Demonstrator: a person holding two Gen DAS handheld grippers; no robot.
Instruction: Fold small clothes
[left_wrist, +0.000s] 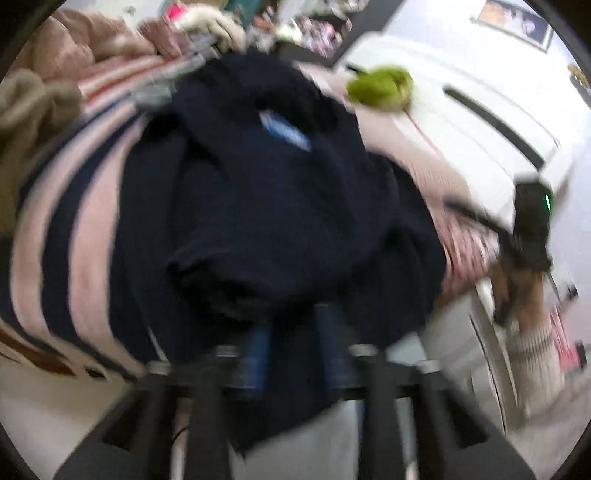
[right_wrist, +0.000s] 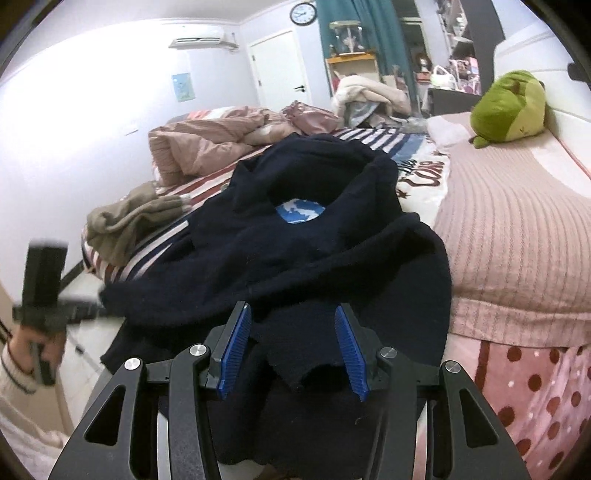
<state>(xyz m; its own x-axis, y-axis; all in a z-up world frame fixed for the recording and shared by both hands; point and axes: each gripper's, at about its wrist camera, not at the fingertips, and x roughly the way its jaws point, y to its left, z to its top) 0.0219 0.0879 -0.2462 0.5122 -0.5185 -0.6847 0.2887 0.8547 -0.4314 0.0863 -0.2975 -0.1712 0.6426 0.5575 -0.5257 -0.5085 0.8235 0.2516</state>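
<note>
A dark navy knit garment (left_wrist: 258, 184) (right_wrist: 314, 258) with a blue neck label lies crumpled on the striped bed, its near part hanging over the bed's edge. My right gripper (right_wrist: 292, 308) has its blue pads (right_wrist: 236, 347) apart, with a loose flap of the hem lying between them and no clear pinch. The left wrist view is blurred. In it my left gripper (left_wrist: 295, 332) has its fingers apart at the garment's near edge, with dark cloth draped between them. I cannot tell whether it grips. In the right wrist view the left gripper (right_wrist: 92, 308) meets the garment's left edge.
A green plush toy (right_wrist: 509, 107) (left_wrist: 380, 88) rests by the white headboard (left_wrist: 461, 92). A ribbed pink blanket (right_wrist: 517, 240) covers the bed to the right. A beige garment (right_wrist: 125, 218) and a bunched pink duvet (right_wrist: 207, 144) lie at the far left. A person's hand (right_wrist: 40, 350) holds the left tool.
</note>
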